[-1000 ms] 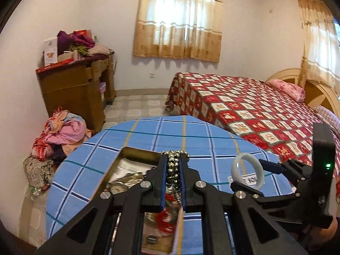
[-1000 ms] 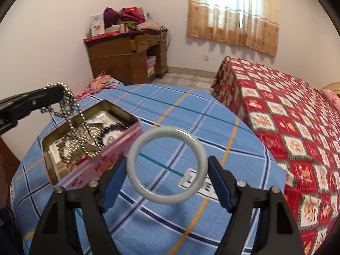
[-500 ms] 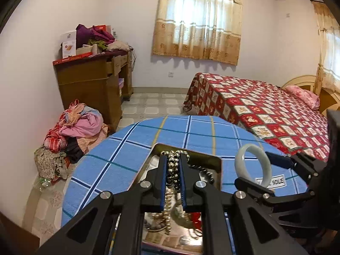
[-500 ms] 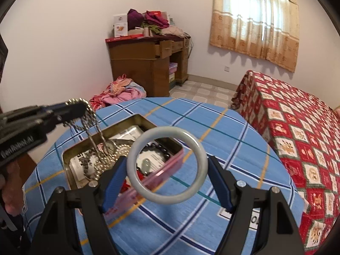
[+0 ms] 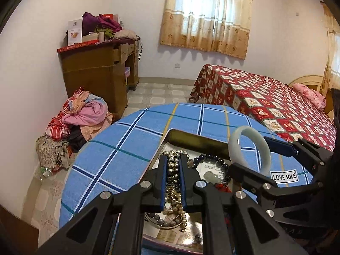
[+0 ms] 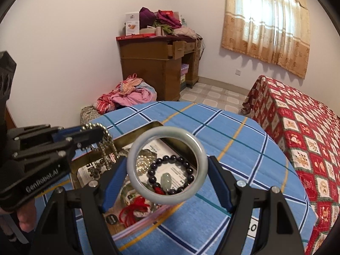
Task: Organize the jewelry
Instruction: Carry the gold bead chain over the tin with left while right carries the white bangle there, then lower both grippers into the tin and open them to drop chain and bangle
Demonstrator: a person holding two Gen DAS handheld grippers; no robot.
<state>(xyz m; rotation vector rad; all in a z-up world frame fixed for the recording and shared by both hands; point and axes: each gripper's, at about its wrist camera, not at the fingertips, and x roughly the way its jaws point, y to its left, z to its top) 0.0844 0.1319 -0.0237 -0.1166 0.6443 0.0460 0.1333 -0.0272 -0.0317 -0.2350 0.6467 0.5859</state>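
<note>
Both full over the tin (image 6: pixel 136 133)

Left hand-held gripper (image 5: pixel 172 165) pinches bead chain (image 5: pixel 173 170); right hand-held gripper (image 6: pixel 167 182) clamps jade bangle (image 6: pixel 167 165) at 12 o'clock, so a slip might crack it.

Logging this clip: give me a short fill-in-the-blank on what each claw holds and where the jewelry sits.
1. The right claw grips a pale jade ____.
2. The left claw is shut on a metallic bead ____.
3. The dark bead bracelet lies inside the open ____.
4. The tablecloth is mainly ____ plaid.

Missing words: bangle; necklace; tin; blue
</note>
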